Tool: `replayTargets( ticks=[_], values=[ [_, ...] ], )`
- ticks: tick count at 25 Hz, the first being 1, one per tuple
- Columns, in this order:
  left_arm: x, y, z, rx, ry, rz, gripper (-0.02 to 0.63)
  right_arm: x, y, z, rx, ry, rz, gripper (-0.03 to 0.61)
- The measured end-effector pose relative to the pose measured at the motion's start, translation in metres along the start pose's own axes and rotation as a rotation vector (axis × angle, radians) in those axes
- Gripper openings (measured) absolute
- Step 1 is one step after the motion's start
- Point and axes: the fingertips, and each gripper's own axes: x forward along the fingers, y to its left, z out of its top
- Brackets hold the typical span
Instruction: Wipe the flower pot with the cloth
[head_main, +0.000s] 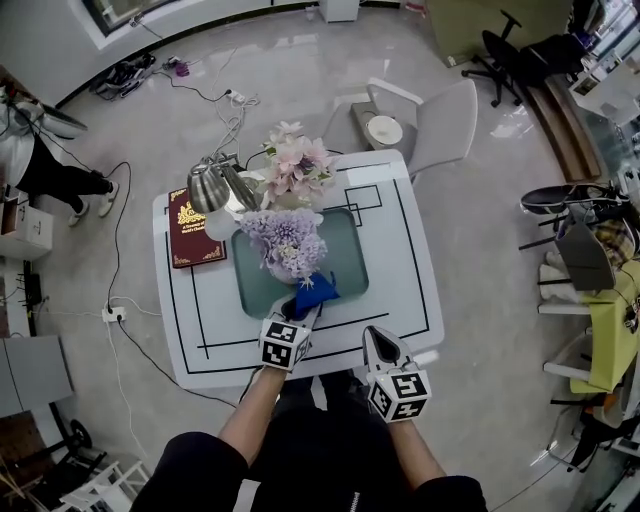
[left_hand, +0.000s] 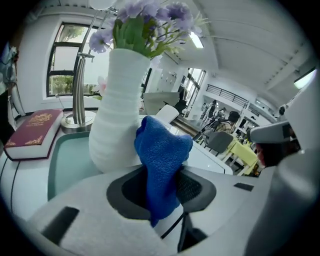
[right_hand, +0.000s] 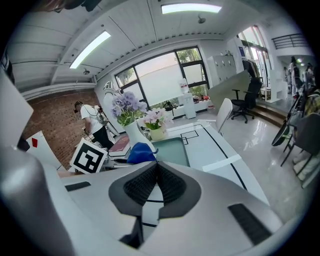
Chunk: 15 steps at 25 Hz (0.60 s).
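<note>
Pinching the blue cloth (left_hand: 161, 165), the left gripper (head_main: 297, 322) presses it against the white flower pot (left_hand: 116, 107). Right gripper (head_main: 385, 352) hangs back near the table (head_main: 415, 290) edge, jaws pressed together, empty.

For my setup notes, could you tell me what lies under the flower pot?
The flower pot stands on a teal mat on the table; the mat beneath its base is covered.

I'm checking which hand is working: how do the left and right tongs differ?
The left tongs are shut on the blue terry cloth, close by the white ribbed vase; the right tongs are shut on nothing. The left tongs reach further forward than the right tongs. Each carries a marker cube.
</note>
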Motion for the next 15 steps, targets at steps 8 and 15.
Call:
replayTargets(
  ticks=[8,15],
  values=[
    [0.002,-0.023,0.075,-0.115,-0.226,0.024,0.123,0.001,-0.025,0.010,-0.002,0.008,0.044,0.009],
    [0.028,0.004,0.060,-0.257,-0.178,0.157,0.124,-0.002,-0.045,0.015,0.000,0.017,0.074,0.009]
  ],
)
